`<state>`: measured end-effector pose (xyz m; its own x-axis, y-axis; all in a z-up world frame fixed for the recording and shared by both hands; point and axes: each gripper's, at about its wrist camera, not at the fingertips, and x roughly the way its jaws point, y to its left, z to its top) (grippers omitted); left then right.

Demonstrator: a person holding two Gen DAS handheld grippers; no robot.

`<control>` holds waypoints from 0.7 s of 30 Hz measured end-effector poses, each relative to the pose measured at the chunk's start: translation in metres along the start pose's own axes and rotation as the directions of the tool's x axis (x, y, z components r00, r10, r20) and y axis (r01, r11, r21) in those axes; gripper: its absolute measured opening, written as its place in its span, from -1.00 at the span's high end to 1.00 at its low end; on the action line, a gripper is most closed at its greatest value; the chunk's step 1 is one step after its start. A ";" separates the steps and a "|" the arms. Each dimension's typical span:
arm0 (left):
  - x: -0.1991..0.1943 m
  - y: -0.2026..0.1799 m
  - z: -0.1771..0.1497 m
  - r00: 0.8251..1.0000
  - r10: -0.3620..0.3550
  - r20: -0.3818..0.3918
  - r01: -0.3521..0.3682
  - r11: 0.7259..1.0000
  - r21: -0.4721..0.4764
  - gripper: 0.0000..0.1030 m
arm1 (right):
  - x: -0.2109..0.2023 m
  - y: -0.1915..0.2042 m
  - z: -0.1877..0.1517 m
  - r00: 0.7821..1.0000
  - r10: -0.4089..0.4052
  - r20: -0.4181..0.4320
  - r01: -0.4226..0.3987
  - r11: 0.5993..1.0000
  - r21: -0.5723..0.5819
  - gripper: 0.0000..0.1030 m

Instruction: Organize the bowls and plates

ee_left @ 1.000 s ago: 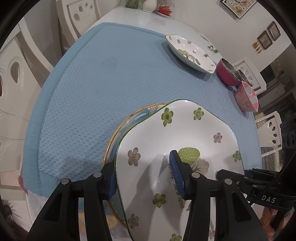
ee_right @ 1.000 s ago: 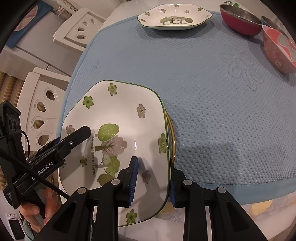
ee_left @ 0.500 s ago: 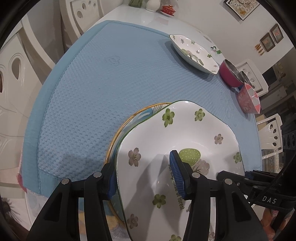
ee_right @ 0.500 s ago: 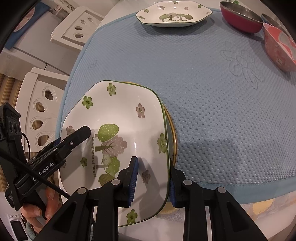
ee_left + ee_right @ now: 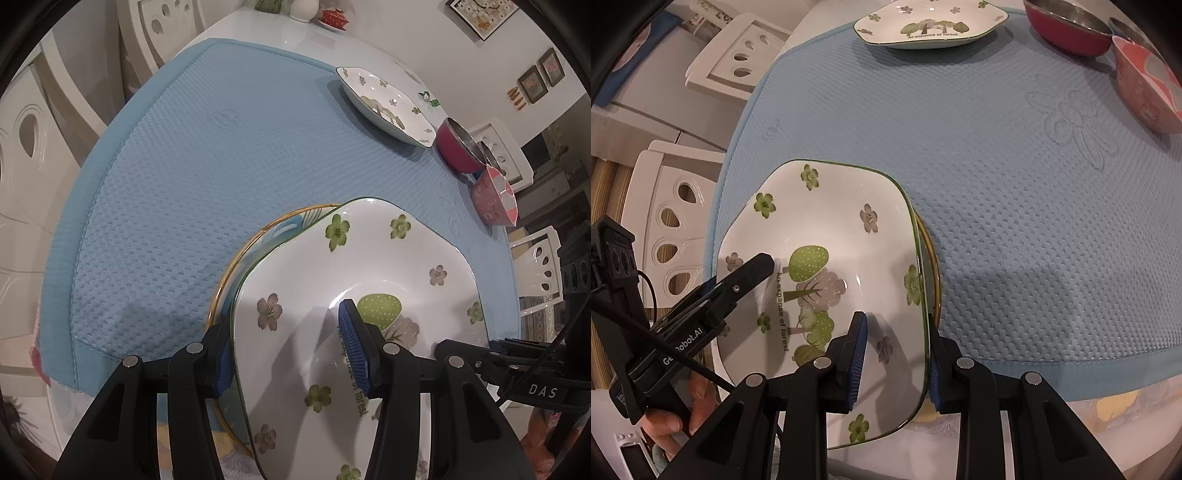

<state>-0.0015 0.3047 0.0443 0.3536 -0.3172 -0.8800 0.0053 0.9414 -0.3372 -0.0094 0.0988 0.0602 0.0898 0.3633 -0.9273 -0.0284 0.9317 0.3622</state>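
Observation:
A white flower-patterned dish (image 5: 369, 266) (image 5: 827, 229) is held between both grippers over a gold-rimmed plate (image 5: 280, 229) (image 5: 932, 258) at the near edge of the blue mat. My left gripper (image 5: 288, 350) is shut on the dish's left rim. My right gripper (image 5: 895, 360) is shut on its right rim. A matching flower dish (image 5: 384, 99) (image 5: 931, 26) sits at the far side of the mat.
A red bowl (image 5: 456, 147) (image 5: 1067, 29) and a pink bowl (image 5: 495, 199) (image 5: 1148, 81) stand at the mat's far right. White chairs (image 5: 665, 221) surround the table. The blue mat (image 5: 207, 177) covers most of the table.
Both grippers with the dish have moved slightly forward over the mat. The grip on the dish has not changed.

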 end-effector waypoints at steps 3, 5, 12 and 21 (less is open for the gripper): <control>0.000 0.001 0.000 1.000 -0.006 0.001 0.006 1.000 -0.007 0.10 | -0.002 -0.002 0.000 1.000 -0.001 0.000 0.001 1.000 -0.001 0.47; 0.000 0.002 0.000 1.000 -0.008 0.003 0.008 1.000 -0.007 0.10 | -0.002 -0.001 -0.001 1.000 -0.003 0.001 0.003 1.000 -0.002 0.47; 0.001 0.002 0.001 1.000 -0.010 -0.001 0.010 1.000 -0.007 0.10 | -0.002 -0.001 0.002 1.000 0.006 -0.010 -0.006 1.000 0.010 0.47; -0.002 -0.003 0.008 1.000 0.018 0.001 -0.018 1.000 0.013 0.00 | -0.010 -0.003 0.007 0.998 -0.061 0.009 0.061 0.998 -0.009 0.46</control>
<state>0.0047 0.3032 0.0497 0.3545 -0.3004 -0.8855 0.0113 0.9483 -0.3172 -0.0036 0.0922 0.0692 0.1003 0.3059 -0.9468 -0.0314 0.9521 0.3043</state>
